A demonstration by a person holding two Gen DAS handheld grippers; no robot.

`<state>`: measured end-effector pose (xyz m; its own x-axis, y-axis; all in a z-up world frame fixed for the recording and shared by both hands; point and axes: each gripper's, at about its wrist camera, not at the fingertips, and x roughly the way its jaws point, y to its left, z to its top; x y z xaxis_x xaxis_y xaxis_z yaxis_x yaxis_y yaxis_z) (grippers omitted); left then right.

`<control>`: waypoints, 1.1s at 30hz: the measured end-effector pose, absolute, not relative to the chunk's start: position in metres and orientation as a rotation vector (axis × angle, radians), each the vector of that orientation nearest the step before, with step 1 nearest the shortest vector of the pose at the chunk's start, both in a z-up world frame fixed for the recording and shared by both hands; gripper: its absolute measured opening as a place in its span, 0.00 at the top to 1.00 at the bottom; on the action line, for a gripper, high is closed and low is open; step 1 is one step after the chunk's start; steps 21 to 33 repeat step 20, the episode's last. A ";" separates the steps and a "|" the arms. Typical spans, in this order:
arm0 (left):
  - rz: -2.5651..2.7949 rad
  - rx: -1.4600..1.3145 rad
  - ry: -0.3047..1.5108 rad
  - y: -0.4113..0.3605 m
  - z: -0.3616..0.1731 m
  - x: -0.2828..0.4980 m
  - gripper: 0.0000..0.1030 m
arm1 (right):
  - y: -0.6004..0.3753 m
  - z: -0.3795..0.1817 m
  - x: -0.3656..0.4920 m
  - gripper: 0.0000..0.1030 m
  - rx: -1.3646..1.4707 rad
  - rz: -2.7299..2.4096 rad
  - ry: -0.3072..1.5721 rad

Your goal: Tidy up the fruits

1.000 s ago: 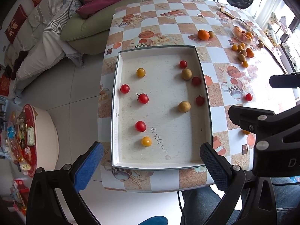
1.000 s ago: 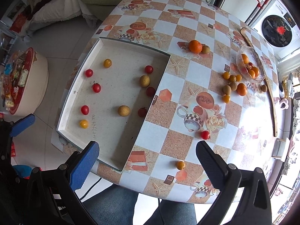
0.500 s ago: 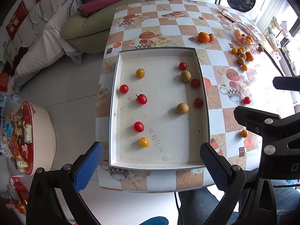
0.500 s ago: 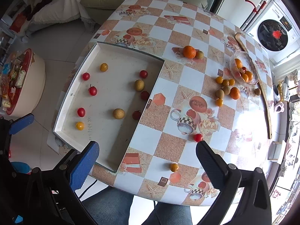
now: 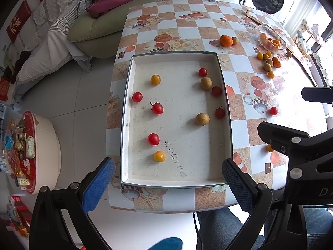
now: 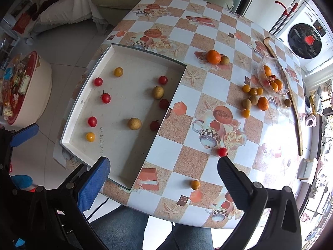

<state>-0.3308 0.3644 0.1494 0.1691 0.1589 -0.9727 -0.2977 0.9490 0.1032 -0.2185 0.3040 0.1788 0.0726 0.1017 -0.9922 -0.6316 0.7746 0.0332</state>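
The table [image 6: 210, 83] carries a checked cloth printed with cups and starfish. A green sofa [image 5: 108, 27] with a purple garment stands beyond its far left corner; a washing machine [image 6: 305, 41] stands beyond its far right corner. A round low stool [image 5: 31, 148] loaded with packets stands on the floor to the left. The person's legs in jeans [image 6: 129, 229] show under the near table edge.

The white tray [image 5: 124, 125] lies on the left half of the table. It holds ten fruits, all apart from one another: six red cherry tomatoes, two yellow cherry tomatoes and two brown round fruits. One brown fruit [image 5: 202, 119] lies just beside a red tomato [image 5: 220, 112] at the right wall.

The glass bowl [image 6: 281, 83] stands near the far right edge and holds several orange and red fruits; the exact count cannot be told. A cluster of small orange and brown fruits [image 6: 252, 99] lies just beside the bowl. One tangerine [image 6: 213, 56] touches a brown fruit farther back.

Two loose fruits lie on the near right cloth: one red tomato [image 6: 222, 151] and one small orange fruit [image 6: 195, 184].

The left gripper [image 5: 166, 184] hovers above the near tray edge, jaws spread wide, holding nothing. The right gripper [image 6: 162, 179] hovers above the near table edge, jaws spread wide, holding nothing. Nothing stands between either gripper and the fruits.
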 end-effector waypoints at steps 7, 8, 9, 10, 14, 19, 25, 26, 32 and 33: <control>0.323 -0.115 1.369 0.363 0.148 -0.330 0.00 | 0.304 0.179 -0.218 0.00 -0.470 0.584 1.398; 0.324 -0.115 1.369 0.363 0.148 -0.330 0.00 | 0.304 0.179 -0.218 0.00 -0.470 0.584 1.398; 0.324 -0.115 1.369 0.363 0.148 -0.330 0.00 | 0.304 0.179 -0.218 0.00 -0.471 0.584 1.399; 0.325 -0.116 1.370 0.363 0.148 -0.330 0.00 | 0.304 0.179 -0.218 0.00 -0.470 0.585 1.399; 0.325 -0.123 1.370 0.363 0.146 -0.331 0.00 | 0.305 0.178 -0.220 0.00 -0.469 0.585 1.401; 0.320 -0.136 1.340 0.362 0.151 -0.333 0.00 | 0.305 0.178 -0.221 0.00 -0.467 0.584 1.402; 0.323 -0.131 1.341 0.362 0.151 -0.333 0.00 | 0.305 0.178 -0.221 0.00 -0.467 0.583 1.402; 0.323 -0.131 1.341 0.362 0.151 -0.333 0.00 | 0.305 0.178 -0.221 0.00 -0.467 0.583 1.402; 0.323 -0.131 1.341 0.362 0.151 -0.333 0.00 | 0.305 0.178 -0.221 0.00 -0.467 0.583 1.402; 0.323 -0.131 1.341 0.362 0.151 -0.333 0.00 | 0.305 0.178 -0.221 0.00 -0.467 0.583 1.402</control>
